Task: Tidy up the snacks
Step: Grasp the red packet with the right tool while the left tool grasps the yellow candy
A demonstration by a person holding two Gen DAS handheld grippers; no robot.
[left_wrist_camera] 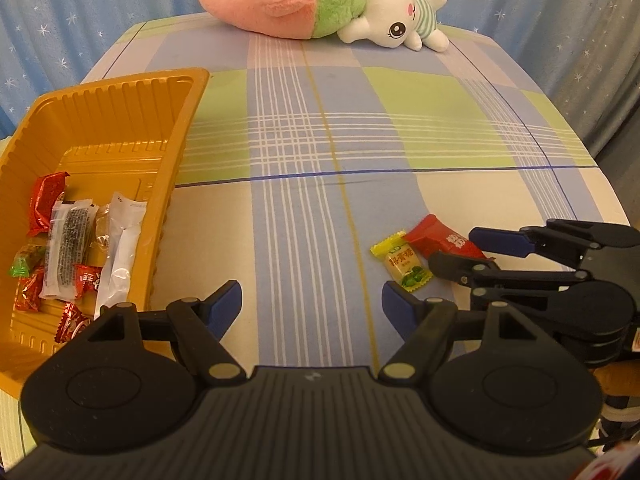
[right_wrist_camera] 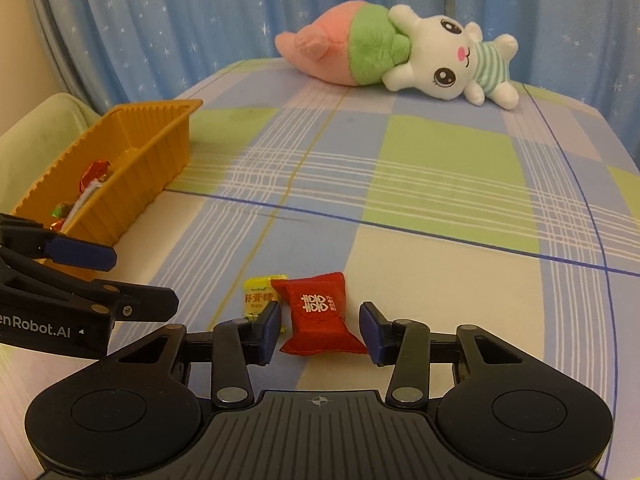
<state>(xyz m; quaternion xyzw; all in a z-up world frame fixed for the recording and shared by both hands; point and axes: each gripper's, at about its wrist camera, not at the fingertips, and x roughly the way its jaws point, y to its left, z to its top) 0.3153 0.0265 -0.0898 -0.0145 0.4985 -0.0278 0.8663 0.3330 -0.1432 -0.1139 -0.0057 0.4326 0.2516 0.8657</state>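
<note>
Right tongs (right_wrist_camera: 320, 330), spread, are set astride the red candy (right_wrist_camera: 318, 314), its long axis running forward; left tongs (left_wrist_camera: 312, 306), spread and empty, are seen farther off.

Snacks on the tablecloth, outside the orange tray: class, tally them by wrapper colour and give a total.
Red: 1, the red packet between the right gripper's open fingers.
Yellow: 1, the yellow candy beside it.
Total: 2.

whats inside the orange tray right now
The orange tray holds several red candies, a green candy and long clear-wrapped snack packets. Its far half is bare. Whatever lies beneath the packets is covered.
</note>
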